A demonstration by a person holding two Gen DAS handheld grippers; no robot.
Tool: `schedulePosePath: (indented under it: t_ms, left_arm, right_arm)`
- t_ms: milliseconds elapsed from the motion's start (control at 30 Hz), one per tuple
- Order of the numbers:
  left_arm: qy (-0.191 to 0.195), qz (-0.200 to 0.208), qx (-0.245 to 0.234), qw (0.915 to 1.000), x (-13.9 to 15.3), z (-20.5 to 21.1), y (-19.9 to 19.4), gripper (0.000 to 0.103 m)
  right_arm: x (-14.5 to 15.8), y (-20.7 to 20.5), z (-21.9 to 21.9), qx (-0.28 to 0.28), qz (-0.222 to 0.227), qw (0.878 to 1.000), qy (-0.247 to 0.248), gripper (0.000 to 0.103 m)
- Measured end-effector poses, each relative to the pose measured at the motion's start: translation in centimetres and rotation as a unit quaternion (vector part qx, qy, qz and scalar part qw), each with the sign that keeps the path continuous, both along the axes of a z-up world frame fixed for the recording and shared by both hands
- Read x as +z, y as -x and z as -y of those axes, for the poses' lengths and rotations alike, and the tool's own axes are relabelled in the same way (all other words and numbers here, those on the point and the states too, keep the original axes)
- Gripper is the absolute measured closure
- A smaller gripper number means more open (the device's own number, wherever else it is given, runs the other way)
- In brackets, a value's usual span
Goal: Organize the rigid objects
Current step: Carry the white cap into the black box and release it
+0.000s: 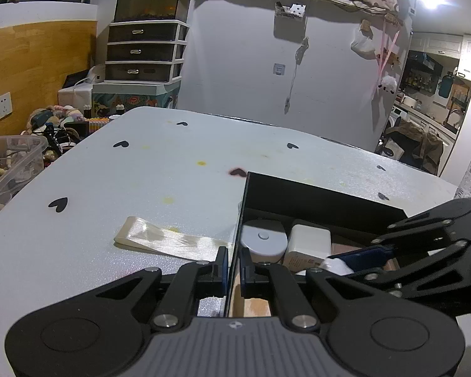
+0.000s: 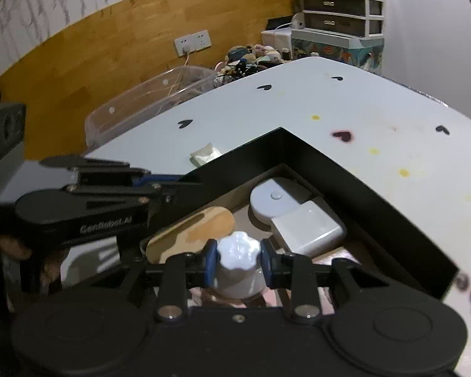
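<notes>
The left gripper (image 1: 233,267) had its jaws pinched narrow on the thin side wall of the black box (image 1: 314,194), steadying it near one edge of the tabletop (image 1: 141,172). The right gripper (image 2: 238,259) had its jaws closed onto the scalloped lid of a small white jar (image 2: 238,262), held low inside the box near its open corner. The likeliest slip, as I judged it, was the jar twisting out of the pads, since they met only the ridged lid; it could then tip onto the wooden oval piece (image 2: 191,232) beside it. Letting go of the wall too soon might also let the light box slide. Counted in the box: one white jar, one round white disc (image 2: 274,199), one white rounded block (image 2: 309,227) touching the disc, and one wooden oval piece. Outside, on the tabletop, lay one strip of pale ribbon (image 1: 169,242) just beside the box wall.
</notes>
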State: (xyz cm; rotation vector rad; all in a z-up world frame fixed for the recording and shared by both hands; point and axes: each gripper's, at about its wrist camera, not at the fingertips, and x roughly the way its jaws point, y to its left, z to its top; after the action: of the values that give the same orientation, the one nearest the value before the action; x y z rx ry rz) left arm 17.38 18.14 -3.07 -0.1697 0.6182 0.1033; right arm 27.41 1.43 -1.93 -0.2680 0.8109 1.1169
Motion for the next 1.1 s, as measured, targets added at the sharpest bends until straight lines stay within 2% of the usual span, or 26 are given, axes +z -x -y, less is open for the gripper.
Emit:
schedulePosePath:
  t_ms: [167, 300, 367, 433, 533, 833, 1100]
  left_arm:
    - [0.003, 0.001, 0.001, 1.0, 0.1, 0.0, -0.1, 0.096]
    - [0.003, 0.001, 0.001, 1.0, 0.1, 0.0, -0.1, 0.096]
    - [0.002, 0.001, 0.001, 1.0, 0.1, 0.0, -0.1, 0.096]
    - [0.002, 0.001, 0.001, 1.0, 0.1, 0.0, -0.2, 0.097]
    - [0.002, 0.001, 0.001, 1.0, 0.1, 0.0, -0.2, 0.097]
    - [0.002, 0.001, 0.0, 1.0, 0.1, -0.1, -0.2, 0.097]
    - [0.004, 0.002, -0.004, 1.0, -0.2, -0.3, -0.3, 0.097]
  right_arm:
    - [0.2, 0.3, 0.2, 0.012, -0.002, 1.0, 0.02, 0.073]
    - [-0.2, 0.1, -0.4, 0.009, -0.012, 1.0, 0.01, 0.072]
    - [-0.4, 0.1, -0.7, 0.006, -0.013, 1.0, 0.007, 0.064]
    - [-0.3, 0.3, -0.7, 0.004, -0.011, 1.0, 0.006, 0.046]
    - [0.2, 0.4, -0.2, -0.004, -0.001, 1.0, 0.003, 0.037]
    - [1.9, 0.4, 2.4, -0.048, 0.02, 0.999, -0.016, 0.022]
    - [3.5, 1.1, 5.6, -0.107, 0.043, 0.992, -0.047, 0.019]
